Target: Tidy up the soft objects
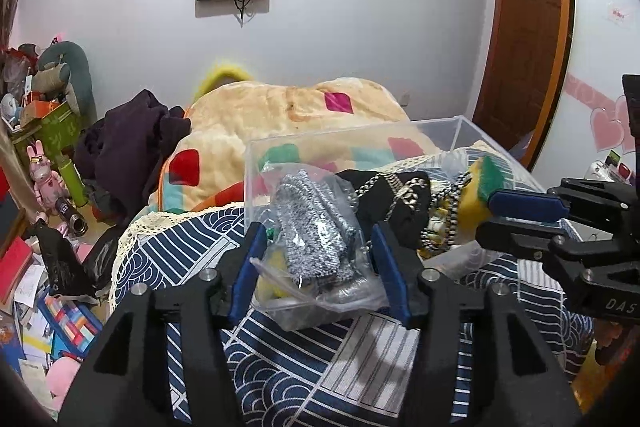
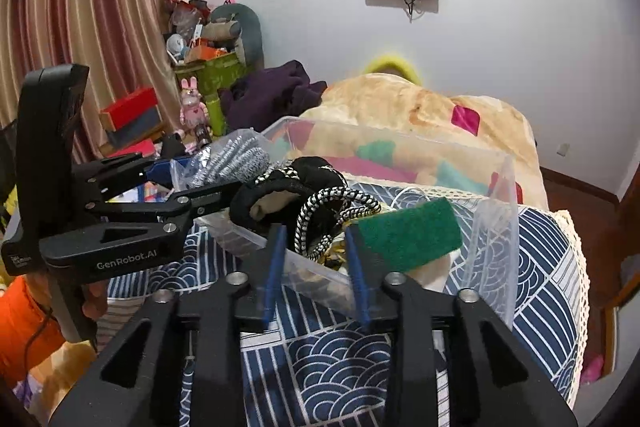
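On bed, atop blue patterned cloth [image 1: 304,367]: clear plastic bin [image 1: 256,163]. Left tongs [image 1: 318,267] wide open around bagged grey knit [image 1: 316,223] at bin's near rim. Right tongs [image 2: 316,271] part-open, empty; green-yellow sponge [image 2: 408,231] just beyond, inside bin beside black corded bundle [image 2: 304,191].

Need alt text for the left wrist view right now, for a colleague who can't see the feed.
The left claw sits open around a clear plastic bag of grey knit fabric at the near edge of a clear plastic bin on a blue patterned bedspread. From the right, the right claw reaches a yellow-green sponge in the bin.
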Tool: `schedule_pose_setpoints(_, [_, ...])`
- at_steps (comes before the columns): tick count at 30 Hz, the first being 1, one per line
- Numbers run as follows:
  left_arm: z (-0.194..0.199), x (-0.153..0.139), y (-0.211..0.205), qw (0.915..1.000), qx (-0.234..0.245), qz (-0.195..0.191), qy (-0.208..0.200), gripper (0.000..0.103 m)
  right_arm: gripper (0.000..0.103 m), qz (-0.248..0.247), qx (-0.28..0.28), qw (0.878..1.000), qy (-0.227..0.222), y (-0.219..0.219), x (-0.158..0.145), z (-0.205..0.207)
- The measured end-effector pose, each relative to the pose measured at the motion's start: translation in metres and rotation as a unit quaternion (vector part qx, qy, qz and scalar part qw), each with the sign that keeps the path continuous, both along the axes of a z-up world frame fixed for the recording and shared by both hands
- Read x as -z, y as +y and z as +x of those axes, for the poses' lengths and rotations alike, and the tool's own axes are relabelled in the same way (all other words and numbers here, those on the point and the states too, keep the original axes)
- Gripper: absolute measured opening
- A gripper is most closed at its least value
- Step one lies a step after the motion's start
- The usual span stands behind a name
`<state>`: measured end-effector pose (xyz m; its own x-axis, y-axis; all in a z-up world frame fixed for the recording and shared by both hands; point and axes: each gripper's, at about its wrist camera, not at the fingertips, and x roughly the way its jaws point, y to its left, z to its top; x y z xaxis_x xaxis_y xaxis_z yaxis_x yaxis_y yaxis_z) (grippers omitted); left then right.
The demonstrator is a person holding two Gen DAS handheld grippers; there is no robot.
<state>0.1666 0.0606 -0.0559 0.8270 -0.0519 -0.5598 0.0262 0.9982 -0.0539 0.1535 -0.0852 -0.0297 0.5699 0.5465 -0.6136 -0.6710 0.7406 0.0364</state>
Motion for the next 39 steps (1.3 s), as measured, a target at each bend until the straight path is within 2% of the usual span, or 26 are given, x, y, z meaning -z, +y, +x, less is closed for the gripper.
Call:
schedule_pose_setpoints(5, [-0.015, -0.005, -0.001, 1.0000, 0.004, -0.003, -0.007, 0.059, 0.036, 0.010, 0.002, 1.000, -0.007, -0.012, -0.004, -0.013])
schedule_pose_setpoints(11, [-0.044, -0.023, -0.009, 0.9989, 0.008, 0.001, -0.047, 0.063, 0.037, 0.039, 0.015, 0.998, -0.035, -0.028, -0.023, -0.030])
schedule_pose_setpoints(15, [-0.068, -0.041, -0.019, 0.9961, 0.010, 0.005, -0.088, 0.069, 0.054, 0.056, 0.042, 0.994, -0.084, -0.040, -0.041, -0.048])
schedule_pose_setpoints(19, [-0.087, -0.053, -0.027, 0.9937, 0.013, -0.001, -0.111, 0.075, 0.062, 0.072, 0.055, 0.989, -0.120, -0.049, -0.054, -0.065])
schedule_pose_setpoints(24, [-0.108, -0.060, -0.034, 0.9900, 0.003, -0.004, -0.141, 0.083, 0.081, 0.083, 0.070, 0.981, -0.158, -0.054, -0.062, -0.085])
schedule_pose_setpoints(28, [-0.121, -0.058, -0.037, 0.9880, 0.004, -0.006, -0.154, 0.084, 0.083, 0.087, 0.071, 0.979, -0.171, -0.054, -0.061, -0.094])
schedule_pose_setpoints(30, [-0.127, -0.056, -0.038, 0.9870, 0.003, -0.010, -0.160, 0.085, 0.091, 0.094, 0.073, 0.978, -0.172, -0.058, -0.059, -0.095])
schedule_pose_setpoints(33, [-0.135, -0.053, -0.039, 0.9846, -0.003, -0.017, -0.174, 0.094, 0.098, 0.100, 0.080, 0.975, -0.179, -0.060, -0.055, -0.101])
schedule_pose_setpoints(39, [-0.144, -0.052, -0.045, 0.9822, -0.002, -0.007, -0.188, 0.099, 0.100, 0.103, 0.083, 0.974, -0.186, -0.060, -0.047, -0.105])
